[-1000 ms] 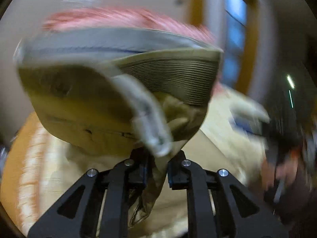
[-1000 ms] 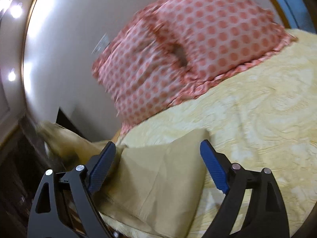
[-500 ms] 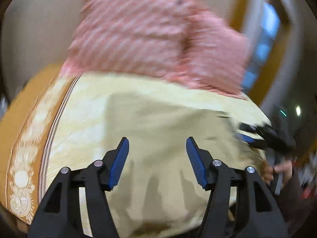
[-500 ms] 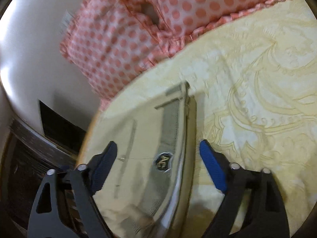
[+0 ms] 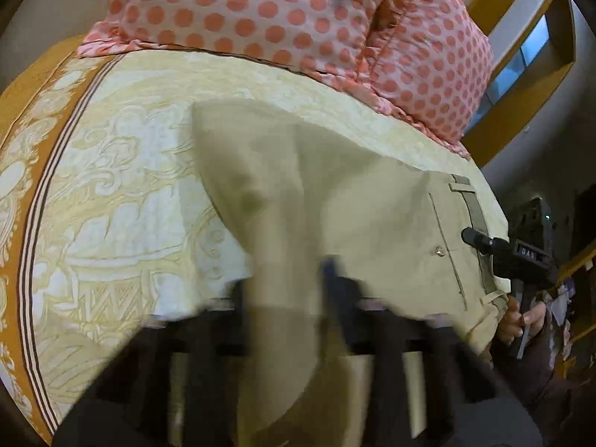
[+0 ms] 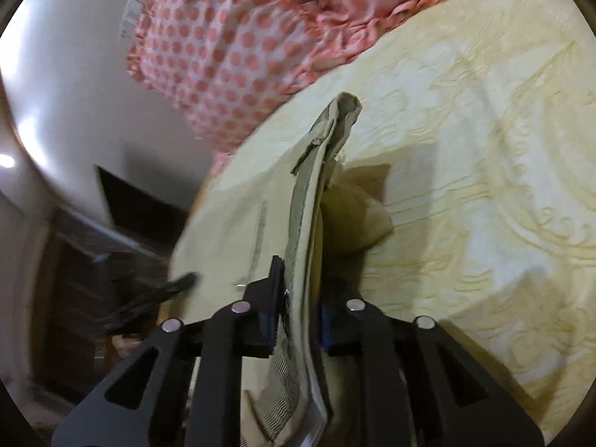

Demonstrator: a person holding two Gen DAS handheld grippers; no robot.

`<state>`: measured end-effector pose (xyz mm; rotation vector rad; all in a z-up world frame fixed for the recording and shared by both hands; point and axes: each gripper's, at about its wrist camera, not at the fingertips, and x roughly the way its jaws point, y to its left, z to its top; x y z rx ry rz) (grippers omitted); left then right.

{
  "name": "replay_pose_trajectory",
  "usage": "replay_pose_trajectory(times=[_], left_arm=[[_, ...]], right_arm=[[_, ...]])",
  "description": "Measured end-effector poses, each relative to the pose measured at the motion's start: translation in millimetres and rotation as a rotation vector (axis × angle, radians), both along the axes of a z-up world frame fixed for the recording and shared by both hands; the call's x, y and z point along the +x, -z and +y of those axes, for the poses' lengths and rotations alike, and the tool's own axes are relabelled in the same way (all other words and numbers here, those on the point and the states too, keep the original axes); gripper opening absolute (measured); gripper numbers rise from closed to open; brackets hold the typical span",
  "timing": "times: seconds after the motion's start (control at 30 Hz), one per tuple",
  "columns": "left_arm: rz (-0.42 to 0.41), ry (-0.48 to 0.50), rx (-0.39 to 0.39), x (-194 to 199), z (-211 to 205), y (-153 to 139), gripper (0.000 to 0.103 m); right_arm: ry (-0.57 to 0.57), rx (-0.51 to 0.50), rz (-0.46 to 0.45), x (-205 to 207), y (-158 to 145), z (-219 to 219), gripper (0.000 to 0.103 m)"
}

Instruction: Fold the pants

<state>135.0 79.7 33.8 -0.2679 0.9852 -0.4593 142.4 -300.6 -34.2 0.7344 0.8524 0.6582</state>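
Khaki pants (image 5: 357, 201) lie spread on a yellow patterned bedspread (image 5: 111, 193). In the left wrist view my left gripper (image 5: 287, 283) is blurred, with a fold of the pants' cloth between its fingers; it looks shut on it. In the right wrist view my right gripper (image 6: 298, 320) is shut on the pants' waistband (image 6: 316, 171), which stands up on edge away from me. The right gripper also shows at the right of the left wrist view (image 5: 514, 257), at the waistband end.
Two pink polka-dot pillows (image 5: 298, 18) lie at the head of the bed, also in the right wrist view (image 6: 238, 44). The bedspread's orange border (image 5: 22, 223) marks the bed's left edge. A dark cabinet (image 6: 74, 260) stands beside the bed.
Half a second ago both grippers were open over the flat pants. Now both have closed on the cloth, the right on the waistband, the left on a fold.
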Motion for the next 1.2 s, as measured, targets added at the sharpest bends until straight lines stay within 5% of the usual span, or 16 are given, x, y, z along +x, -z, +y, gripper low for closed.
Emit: replay_pose_trajectory(times=[0.17,0.33,0.43,0.5,0.6,0.67,0.73,0.8,0.9,0.97,1.0,1.03,1.2], left_arm=[[-0.074,0.028,0.021,29,-15,-28,0.011],[-0.159,-0.05,0.078,98,-43,-41,0.015],[-0.116,-0.151,0.232,133,-55,-26,0.022],[-0.113,-0.18,0.236,130,-50,-27,0.024],[-0.227,-0.161,0.221,95,-48,-42,0.03],[-0.231,-0.097,0.136,79,-53,-44,0.035],[-0.154,-0.035,0.101,80,-67,-30,0.038],[-0.065,-0.025,0.171,93,-79,-8,0.035],[-0.07,-0.058,0.239,83,-82,-10,0.028],[-0.097,-0.075,0.221,56,-76,-23,0.045],[-0.127,-0.082,0.224,38,-73,-29,0.069],[-0.168,-0.112,0.252,12,-68,-33,0.089],[-0.172,-0.153,0.289,-64,-59,-11,0.098]], right_arm=[[0.01,-0.009,-0.06,28,-31,-8,0.011],[0.153,-0.051,-0.133,80,-63,-26,0.01],[0.257,-0.245,-0.122,114,-63,-24,0.024],[0.335,-0.489,-0.071,117,-65,-21,0.026],[0.267,-0.455,-0.216,83,-81,-14,0.039],[0.172,-0.414,-0.229,71,-82,-2,0.046],[0.095,-0.415,-0.174,72,-73,14,0.058],[0.067,-0.48,-0.036,89,-48,26,0.061],[0.109,-0.501,-0.031,84,-54,26,0.063],[0.182,-0.577,-0.051,52,-68,31,0.083],[0.187,-0.592,-0.091,36,-73,34,0.098],[0.19,-0.599,-0.142,17,-77,37,0.102],[0.19,-0.701,-0.212,-67,-50,76,0.102]])
